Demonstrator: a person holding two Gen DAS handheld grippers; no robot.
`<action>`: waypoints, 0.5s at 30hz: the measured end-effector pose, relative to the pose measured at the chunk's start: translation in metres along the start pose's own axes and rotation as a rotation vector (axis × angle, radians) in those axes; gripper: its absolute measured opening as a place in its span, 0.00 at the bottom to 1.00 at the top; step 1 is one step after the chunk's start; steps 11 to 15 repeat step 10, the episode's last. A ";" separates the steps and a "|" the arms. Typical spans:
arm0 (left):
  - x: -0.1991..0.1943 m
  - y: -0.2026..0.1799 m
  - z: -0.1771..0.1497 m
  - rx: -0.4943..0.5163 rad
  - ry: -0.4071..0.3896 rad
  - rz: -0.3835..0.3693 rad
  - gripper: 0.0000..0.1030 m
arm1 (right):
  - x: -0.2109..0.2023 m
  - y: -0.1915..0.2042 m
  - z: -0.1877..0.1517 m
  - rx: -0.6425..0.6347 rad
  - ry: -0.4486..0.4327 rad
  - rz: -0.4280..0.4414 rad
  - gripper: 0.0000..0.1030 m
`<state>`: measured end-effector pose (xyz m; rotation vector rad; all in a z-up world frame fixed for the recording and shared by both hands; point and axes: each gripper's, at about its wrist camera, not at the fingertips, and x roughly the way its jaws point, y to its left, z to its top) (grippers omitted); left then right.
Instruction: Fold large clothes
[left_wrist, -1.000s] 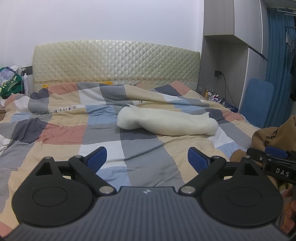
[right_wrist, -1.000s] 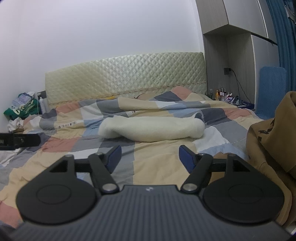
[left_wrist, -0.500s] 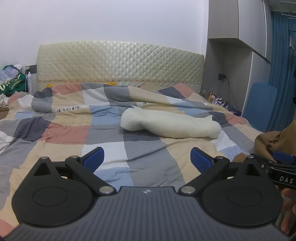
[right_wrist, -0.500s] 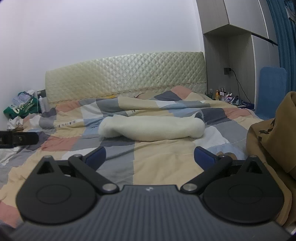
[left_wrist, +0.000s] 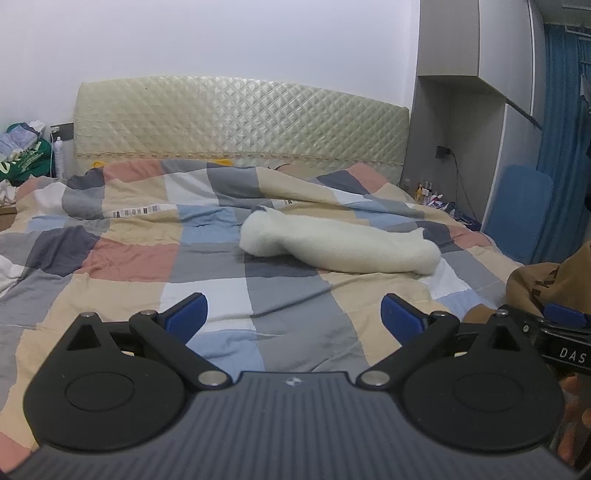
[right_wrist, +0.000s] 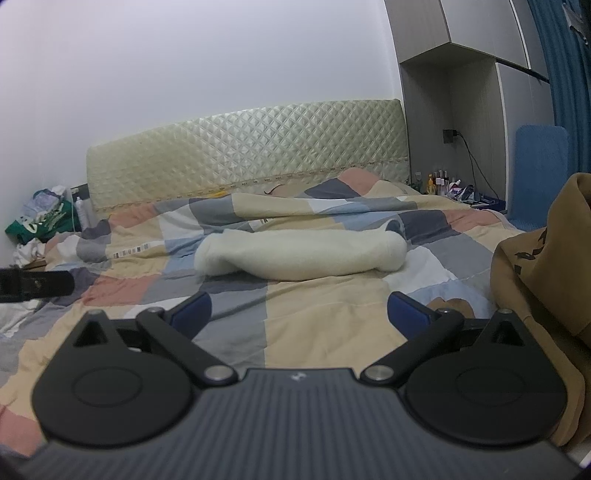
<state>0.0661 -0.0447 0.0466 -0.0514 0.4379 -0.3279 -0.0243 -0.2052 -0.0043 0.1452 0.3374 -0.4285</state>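
1. The left gripper (left_wrist: 293, 319) hovers over the bed's checked quilt (left_wrist: 140, 258), jaws wide, holding nothing.
2. The right gripper (right_wrist: 299, 310) likewise has jaws wide and empty.
3. The brown garment (right_wrist: 543, 266) lies heaped at the quilt's right edge, its dark print unreadable.
4. "DAS" shows on the right gripper's body in the left view.
5. A rolled cream blanket (left_wrist: 343, 245) lies mid-quilt.

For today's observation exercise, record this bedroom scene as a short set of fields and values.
Surface: checked quilt on a bed
White item: fluffy cream garment, rolled, lying mid-bed
Brown item: brown garment, heaped at the bed's right edge
Left gripper: open, empty, above the quilt
Right gripper: open, empty
Backdrop: quilted headboard
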 end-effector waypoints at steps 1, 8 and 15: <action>0.000 0.000 0.000 0.001 -0.004 0.004 0.99 | 0.000 0.001 0.000 -0.002 0.001 0.000 1.00; -0.002 0.001 0.000 -0.010 -0.009 0.005 0.99 | 0.000 0.001 -0.001 0.002 0.002 0.000 1.00; -0.002 0.001 0.000 -0.012 -0.008 0.010 0.99 | 0.000 0.000 0.000 0.000 0.000 -0.001 1.00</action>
